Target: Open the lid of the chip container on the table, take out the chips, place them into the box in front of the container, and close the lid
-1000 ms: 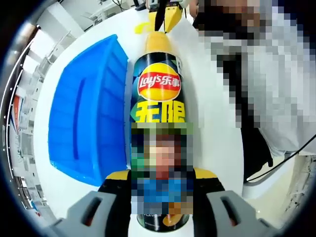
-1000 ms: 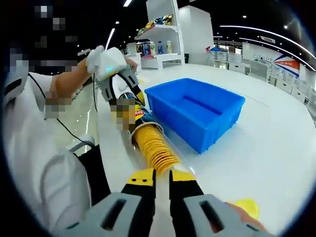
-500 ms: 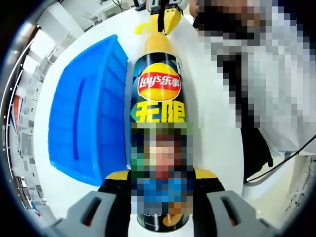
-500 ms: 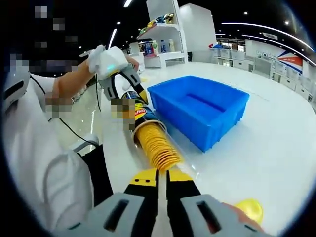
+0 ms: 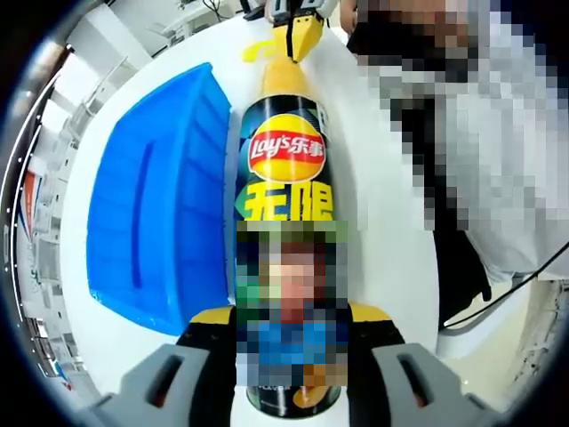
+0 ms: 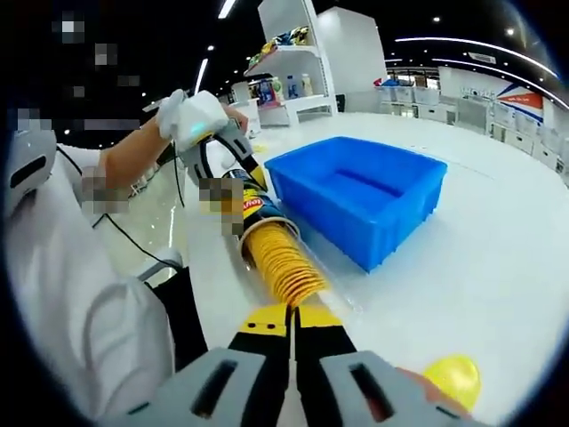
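Drawing the chips (image 6: 283, 265) out of the chip container (image 5: 284, 191), centre frame, clamped in left gripper (image 5: 286, 369); right gripper (image 6: 291, 325) pinched shut on the stack's tray. Next: carrying to blue box (image 6: 364, 197), upper right.

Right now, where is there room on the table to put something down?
The white table is bare past the blue box, on its far side from the can. The box is empty too. It is crowded along the can, where chips stick out toward the right tool and the yellow lid.
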`<state>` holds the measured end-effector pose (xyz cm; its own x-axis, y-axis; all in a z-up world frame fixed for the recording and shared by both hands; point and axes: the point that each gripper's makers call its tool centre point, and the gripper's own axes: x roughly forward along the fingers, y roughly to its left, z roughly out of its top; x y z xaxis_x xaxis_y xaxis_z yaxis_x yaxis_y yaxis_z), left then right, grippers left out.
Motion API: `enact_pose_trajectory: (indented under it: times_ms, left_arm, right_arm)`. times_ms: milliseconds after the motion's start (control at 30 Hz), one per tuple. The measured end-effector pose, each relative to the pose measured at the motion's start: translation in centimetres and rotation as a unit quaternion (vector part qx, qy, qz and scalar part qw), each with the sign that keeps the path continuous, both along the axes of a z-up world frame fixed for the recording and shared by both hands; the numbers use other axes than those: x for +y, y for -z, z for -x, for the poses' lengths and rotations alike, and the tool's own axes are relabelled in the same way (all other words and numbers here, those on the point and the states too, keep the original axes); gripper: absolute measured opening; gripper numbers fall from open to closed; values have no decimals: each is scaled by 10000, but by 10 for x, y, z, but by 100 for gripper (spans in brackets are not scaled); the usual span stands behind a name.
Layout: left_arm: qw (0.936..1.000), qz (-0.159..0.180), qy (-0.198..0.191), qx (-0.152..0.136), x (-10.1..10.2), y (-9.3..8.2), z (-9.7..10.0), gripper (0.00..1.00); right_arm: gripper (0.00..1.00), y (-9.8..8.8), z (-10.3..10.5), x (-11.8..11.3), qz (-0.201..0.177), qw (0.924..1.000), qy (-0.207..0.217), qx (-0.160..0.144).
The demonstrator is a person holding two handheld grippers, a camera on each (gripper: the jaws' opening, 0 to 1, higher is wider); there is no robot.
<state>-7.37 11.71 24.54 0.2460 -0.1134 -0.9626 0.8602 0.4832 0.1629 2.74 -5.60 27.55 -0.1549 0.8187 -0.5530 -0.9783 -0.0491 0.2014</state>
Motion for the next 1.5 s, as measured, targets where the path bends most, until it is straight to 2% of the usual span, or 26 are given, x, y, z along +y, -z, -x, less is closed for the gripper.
enact_pose_trajectory:
  times_ms: [333, 533, 700, 800, 933, 1267, 1467, 1500]
  left_arm:
    - [10000, 5, 10, -48, 0, 0, -1, 47]
    - [10000, 2, 10, -42, 1, 1, -1, 48]
    - [10000, 11, 12, -49, 0, 1, 0, 48]
    - [10000, 12, 17, -53, 0, 1, 0, 48]
    - [10000, 15, 21, -66, 0, 1, -1, 48]
    - [10000, 17, 22, -66, 2, 2, -2, 48]
    - [10000, 11, 35, -75, 2, 2, -3, 48]
    - [10000, 13, 36, -74, 1, 2, -2, 48]
  right_arm:
    - [3, -1, 0, 0, -213, 9995, -34, 211]
    - [2, -5, -2, -1, -423, 9976, 3, 540]
    - [2, -11, -5, -4, -711, 9886, 302, 1295]
    - [2, -8, -10, -6, -736, 9857, 443, 1450]
    - [2, -9, -10, -7, -843, 9765, 606, 1888]
    - [2, -9, -9, -7, -1006, 9686, 592, 2194]
    - [3, -9, -6, -7, -1049, 9616, 456, 2495]
    - [3, -8, -7, -7, -1049, 9622, 483, 2466]
